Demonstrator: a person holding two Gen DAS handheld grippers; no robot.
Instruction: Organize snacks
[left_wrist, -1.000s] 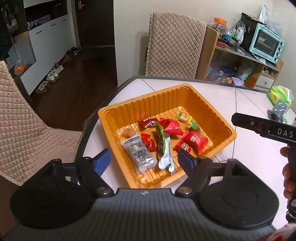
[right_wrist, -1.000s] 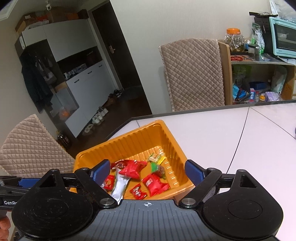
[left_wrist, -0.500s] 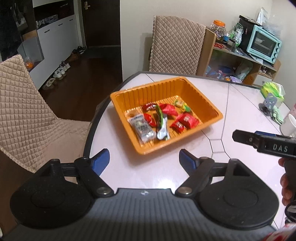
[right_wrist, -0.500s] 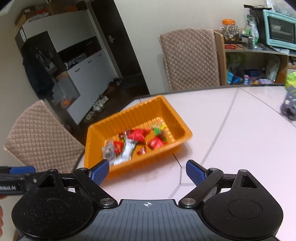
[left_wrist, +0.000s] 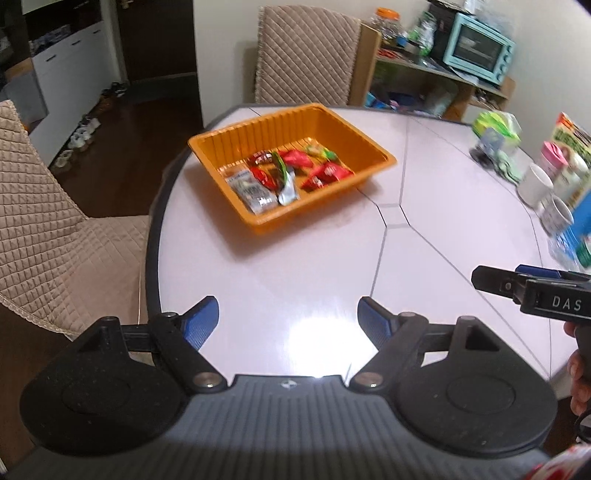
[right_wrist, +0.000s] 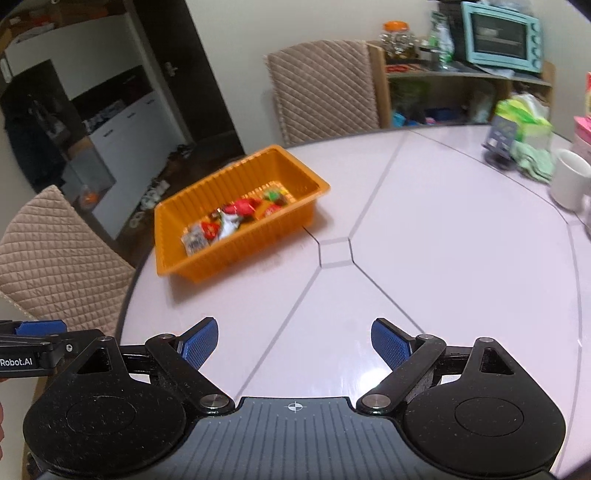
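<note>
An orange tray (left_wrist: 362, 140) stands on the pale table (left_wrist: 295, 266) at its far left; it also shows in the right wrist view (right_wrist: 243, 254). Inside lie several snack packets: red ones (left_wrist: 325, 175), a silver one (left_wrist: 288, 192), a clear grey one (left_wrist: 251, 188) and a green-yellow one (left_wrist: 319, 150). My left gripper (left_wrist: 288, 319) is open and empty, well back from the tray over the table's near part. My right gripper (right_wrist: 294, 341) is open and empty, also far from the tray; it shows side-on at the right of the left wrist view (left_wrist: 532, 291).
Quilted chairs stand at the left (left_wrist: 44, 221) and behind the table (left_wrist: 306, 62). White mugs (left_wrist: 535, 186), a pink cup (left_wrist: 552, 158), a green bag (left_wrist: 496, 127) and boxes crowd the table's right edge. A shelf with a teal oven (left_wrist: 480, 51) stands behind.
Both grippers have pulled back and up from the tray, which now looks smaller and farther away. More of the table and the items at its right edge came into view. Both stayed open.
</note>
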